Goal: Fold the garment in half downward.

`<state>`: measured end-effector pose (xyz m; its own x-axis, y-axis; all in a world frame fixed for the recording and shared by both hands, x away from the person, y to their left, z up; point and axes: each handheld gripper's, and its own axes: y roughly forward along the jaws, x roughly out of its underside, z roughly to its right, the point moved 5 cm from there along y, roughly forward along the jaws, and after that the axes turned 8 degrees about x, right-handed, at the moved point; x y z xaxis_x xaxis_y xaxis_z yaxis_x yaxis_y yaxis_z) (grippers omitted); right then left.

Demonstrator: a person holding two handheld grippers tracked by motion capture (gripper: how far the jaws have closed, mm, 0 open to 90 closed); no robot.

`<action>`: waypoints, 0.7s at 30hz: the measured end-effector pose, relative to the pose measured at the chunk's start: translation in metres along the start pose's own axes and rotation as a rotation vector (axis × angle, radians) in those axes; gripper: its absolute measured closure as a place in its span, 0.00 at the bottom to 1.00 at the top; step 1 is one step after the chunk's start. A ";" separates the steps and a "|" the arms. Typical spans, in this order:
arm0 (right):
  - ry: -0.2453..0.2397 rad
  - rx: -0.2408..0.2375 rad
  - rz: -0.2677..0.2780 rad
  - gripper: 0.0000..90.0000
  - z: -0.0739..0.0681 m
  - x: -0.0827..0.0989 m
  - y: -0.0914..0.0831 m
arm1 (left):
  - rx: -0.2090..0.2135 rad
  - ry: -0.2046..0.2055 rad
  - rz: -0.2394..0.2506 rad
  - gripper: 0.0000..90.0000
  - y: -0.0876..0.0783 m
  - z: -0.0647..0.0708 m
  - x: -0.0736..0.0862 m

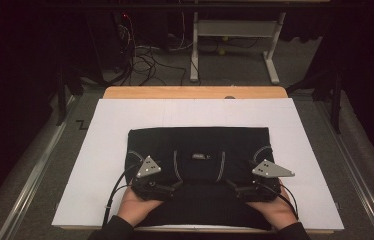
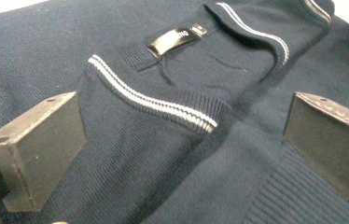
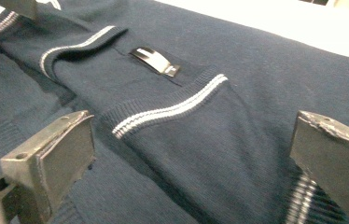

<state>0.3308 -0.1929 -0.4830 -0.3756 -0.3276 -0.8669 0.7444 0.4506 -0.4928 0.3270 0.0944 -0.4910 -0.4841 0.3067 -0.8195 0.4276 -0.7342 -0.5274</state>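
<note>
A dark navy knit sweater (image 1: 197,142) lies folded on a white sheet (image 1: 100,165), collar toward me. Its collar has white stripes (image 2: 154,100) (image 3: 172,109) and a small black label (image 1: 197,156) (image 2: 175,39) (image 3: 156,60). My left gripper (image 1: 172,186) sits at the collar's left side. In the left gripper view its jaws stand wide apart over the striped collar edge (image 2: 182,149), open and holding nothing. My right gripper (image 1: 235,187) mirrors it at the collar's right side, jaws equally wide over the knit (image 3: 191,158). Each hand rests on the sweater's near part.
The sheet covers a wooden table (image 1: 195,92). Metal rails (image 1: 35,175) run along both sides. Beyond the table are floor cables (image 1: 145,60) and a grey desk frame (image 1: 235,30). Bare white sheet surrounds the sweater left, right and behind.
</note>
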 end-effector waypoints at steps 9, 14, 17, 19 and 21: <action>-0.012 0.010 -0.047 0.19 -0.006 -0.017 0.019 | -0.046 -0.072 0.006 0.22 0.007 -0.020 -0.029; 0.017 0.023 -0.089 0.38 -0.003 -0.033 0.039 | -0.103 -0.125 -0.046 0.36 0.020 -0.040 -0.041; 0.030 0.036 -0.132 0.51 -0.001 -0.042 0.055 | -0.140 -0.140 -0.104 0.44 0.033 -0.050 -0.042; 0.042 0.057 -0.167 0.58 0.002 -0.044 0.066 | -0.131 -0.175 -0.140 0.44 0.041 -0.056 -0.039; 0.056 0.093 -0.212 0.63 0.006 -0.042 0.076 | -0.149 -0.178 -0.166 0.48 0.045 -0.059 -0.035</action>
<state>0.4066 -0.1503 -0.4837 -0.5570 -0.3589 -0.7490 0.6923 0.2976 -0.6574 0.4086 0.0865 -0.4994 -0.6779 0.2942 -0.6737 0.4322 -0.5818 -0.6890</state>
